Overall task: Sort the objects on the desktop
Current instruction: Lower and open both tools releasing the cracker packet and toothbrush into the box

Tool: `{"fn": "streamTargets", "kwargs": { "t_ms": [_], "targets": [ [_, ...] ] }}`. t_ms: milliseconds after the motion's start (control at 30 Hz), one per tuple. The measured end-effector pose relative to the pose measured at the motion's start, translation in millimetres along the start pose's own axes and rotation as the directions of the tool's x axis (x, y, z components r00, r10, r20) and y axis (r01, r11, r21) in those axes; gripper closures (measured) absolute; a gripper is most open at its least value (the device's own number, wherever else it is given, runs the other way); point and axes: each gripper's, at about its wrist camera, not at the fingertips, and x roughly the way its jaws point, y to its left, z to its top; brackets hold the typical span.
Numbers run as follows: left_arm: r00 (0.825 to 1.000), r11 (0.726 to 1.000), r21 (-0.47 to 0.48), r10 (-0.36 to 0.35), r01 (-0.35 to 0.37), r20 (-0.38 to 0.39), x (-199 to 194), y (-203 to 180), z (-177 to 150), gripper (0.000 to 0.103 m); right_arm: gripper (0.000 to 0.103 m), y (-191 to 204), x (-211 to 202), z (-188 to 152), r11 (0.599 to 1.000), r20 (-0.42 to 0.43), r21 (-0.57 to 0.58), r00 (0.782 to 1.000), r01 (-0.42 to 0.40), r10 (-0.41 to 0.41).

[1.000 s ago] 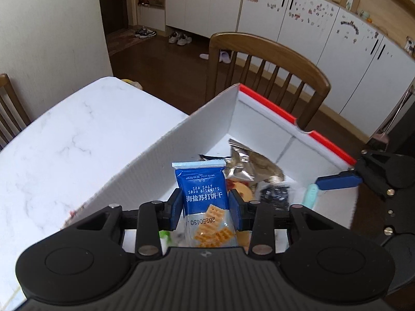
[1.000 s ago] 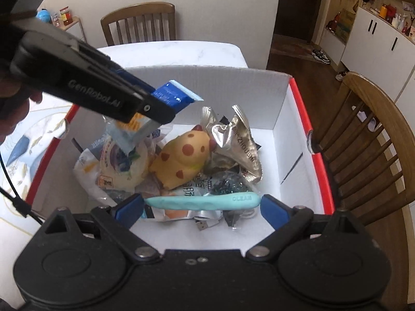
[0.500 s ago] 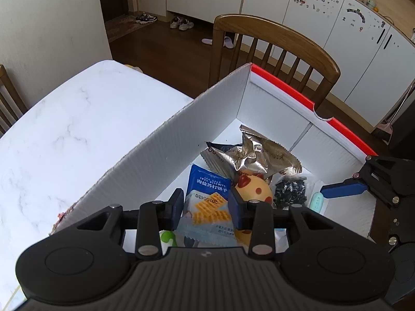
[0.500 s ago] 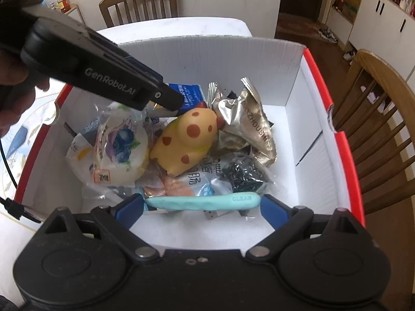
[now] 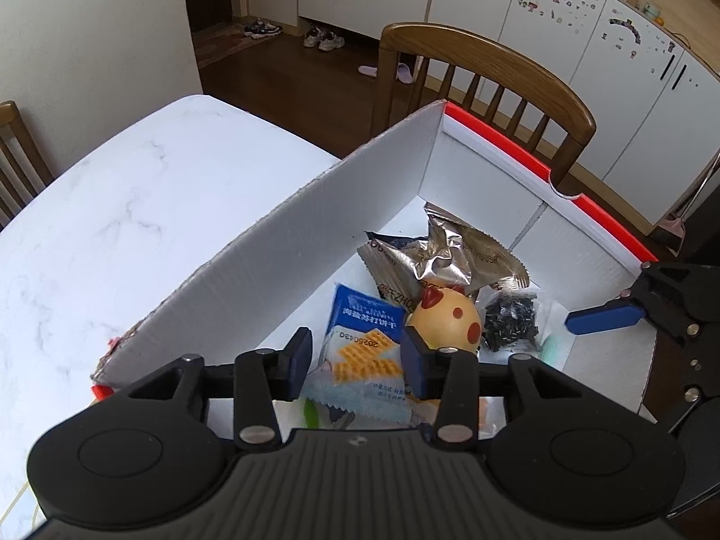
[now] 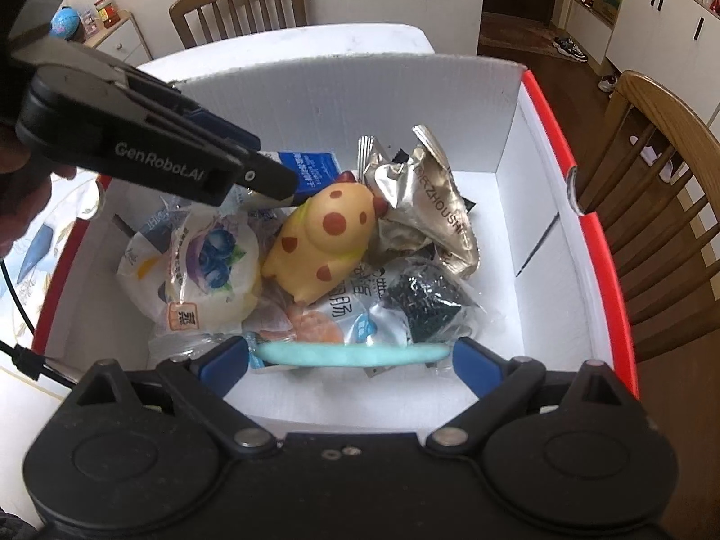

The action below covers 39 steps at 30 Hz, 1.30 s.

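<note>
A white cardboard box (image 5: 315, 243) with a red rim holds several snack packets. My left gripper (image 5: 355, 353) hangs inside it, jaws opening. The blue soda biscuit packet (image 5: 364, 337) lies flat between them, and the pads stand clear of it. From the right wrist view the left gripper (image 6: 270, 180) reaches in from the left, over the biscuit packet (image 6: 310, 164). My right gripper (image 6: 348, 355) is shut on a long teal tool (image 6: 351, 354), held end to end just above the box floor. A yellow spotted toy (image 6: 324, 238) lies in the middle.
A crumpled silver foil packet (image 6: 432, 198), a bag of black bits (image 6: 423, 306) and a round blueberry pastry packet (image 6: 211, 270) crowd the box. The box stands on a white marble table (image 5: 112, 207). Wooden chairs (image 5: 495, 72) stand close around it.
The left gripper brought the biscuit packet down from upright above the box, laid it flat inside, and its jaws parted off it. The right gripper kept hold of the teal tool.
</note>
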Motion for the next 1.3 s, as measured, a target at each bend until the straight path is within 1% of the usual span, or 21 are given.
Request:
{"fn": "streamTargets", "kwargs": {
  "t_ms": [33, 67, 133, 200, 400, 633, 733, 1100, 1167, 1233, 1300],
  "targets": [
    [1.000, 1.000, -0.004, 0.007, -0.007, 0.003, -1, 1, -1, 0.053, 0.003, 0, -1, 0, 1.000, 0.004, -0.004, 1.000, 0.001, -0.001],
    [1.000, 1.000, -0.007, 0.014, -0.013, 0.007, -2, 1, -1, 0.052, 0.003, 1, -2, -1, 1.000, 0.006, -0.010, 1.000, 0.002, -0.002],
    [1.000, 1.000, -0.012, 0.022, -0.022, 0.015, -5, 3, -2, 0.044, 0.003, 1, -4, 0, 1.000, 0.015, -0.014, 1.000, 0.006, -0.006],
    [0.999, 1.000, -0.017, 0.022, -0.022, 0.023, -8, 4, -4, 0.042, 0.003, -1, -6, 0, 1.000, 0.025, -0.005, 1.000, 0.010, -0.009],
    [0.999, 0.999, -0.032, 0.012, -0.010, 0.035, -18, 5, -9, 0.042, 0.003, -2, -13, 2, 1.000, 0.052, 0.014, 0.999, 0.011, -0.011],
    [0.998, 0.999, -0.041, -0.013, 0.015, 0.060, -39, 2, -17, 0.042, 0.003, 0, -36, -2, 1.000, 0.100, 0.021, 0.995, 0.008, -0.011],
    [0.997, 0.999, -0.052, -0.012, 0.016, 0.071, -47, 1, -21, 0.042, 0.003, 2, -45, -3, 0.999, 0.127, 0.031, 0.992, 0.011, -0.015],
    [0.991, 0.996, -0.066, -0.053, 0.061, 0.120, -85, -7, -40, 0.042, 0.003, 11, -77, -5, 0.999, 0.207, 0.041, 0.978, 0.013, -0.022],
    [0.990, 0.996, -0.067, -0.051, 0.060, 0.129, -92, -8, -44, 0.042, 0.003, 12, -82, -5, 0.999, 0.219, 0.049, 0.975, 0.013, -0.023],
    [0.988, 0.996, -0.064, -0.055, 0.064, 0.142, -100, -10, -48, 0.038, 0.003, 13, -86, -7, 0.999, 0.231, 0.051, 0.973, 0.015, -0.026],
    [0.986, 0.996, -0.061, -0.059, 0.069, 0.153, -108, -13, -53, 0.037, 0.003, 16, -90, -8, 0.999, 0.242, 0.053, 0.970, 0.013, -0.025]
  ]
}}
